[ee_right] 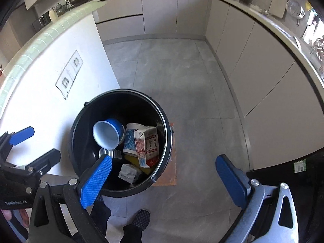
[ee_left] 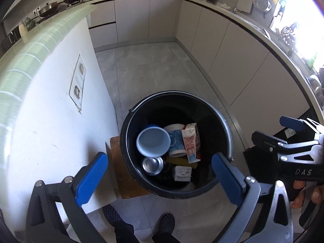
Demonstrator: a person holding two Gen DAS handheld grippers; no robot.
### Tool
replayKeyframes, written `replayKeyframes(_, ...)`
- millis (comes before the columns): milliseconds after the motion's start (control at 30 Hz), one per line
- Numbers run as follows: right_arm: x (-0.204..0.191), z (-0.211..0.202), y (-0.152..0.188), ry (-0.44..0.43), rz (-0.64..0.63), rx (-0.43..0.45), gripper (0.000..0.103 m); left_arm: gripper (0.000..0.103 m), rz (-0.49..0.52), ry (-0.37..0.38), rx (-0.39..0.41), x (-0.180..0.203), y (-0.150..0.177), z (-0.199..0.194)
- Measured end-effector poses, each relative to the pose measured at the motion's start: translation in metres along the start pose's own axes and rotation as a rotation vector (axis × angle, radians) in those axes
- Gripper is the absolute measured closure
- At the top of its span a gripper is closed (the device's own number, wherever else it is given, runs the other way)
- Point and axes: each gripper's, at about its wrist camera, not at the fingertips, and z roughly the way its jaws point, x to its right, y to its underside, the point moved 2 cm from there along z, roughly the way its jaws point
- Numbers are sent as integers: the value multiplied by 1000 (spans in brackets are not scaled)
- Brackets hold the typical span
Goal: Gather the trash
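A black bucket (ee_left: 126, 135) (ee_right: 81, 141) stands on the floor and holds trash. Inside lie a blue cup (ee_left: 153, 141) (ee_right: 107, 135), a patterned paper cup (ee_left: 177, 141) (ee_right: 129, 141), a red and white milk carton (ee_left: 190, 141) (ee_right: 147, 143), a silver can (ee_left: 152, 165), a yellow sponge (ee_left: 182, 160) and a crumpled grey box (ee_left: 182, 173) (ee_right: 129, 172). My left gripper (ee_left: 160, 179) (ee_right: 34, 147) hangs open above the bucket's near rim with nothing between its pads. My right gripper (ee_right: 164, 180) (ee_left: 279, 131) is open and empty too, over the bucket's right side.
The bucket rests on a brown board (ee_left: 121, 178) (ee_right: 172, 172) beside a white island wall (ee_left: 50, 121) with a green tiled top. Beige cabinets (ee_left: 243, 70) line the back and right. A person's dark shoes (ee_left: 167, 222) (ee_right: 141, 218) stand on the grey tile floor (ee_right: 182, 81) just below.
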Motion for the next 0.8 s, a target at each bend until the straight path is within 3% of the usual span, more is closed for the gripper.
replayKeyframes(300, -4, -66, 5, -5, 23, 73, 0, 0, -24, 6, 78, -5, -7, -78)
replayKeyframes(667, -46, -150, 27, -12, 12, 161, 0, 0, -17, 18, 172, -30, 13, -152)
replayKeyframes(800, -54, -173, 36, -31, -6, 189, 0, 0, -24, -12, 219, -28, 25, -181)
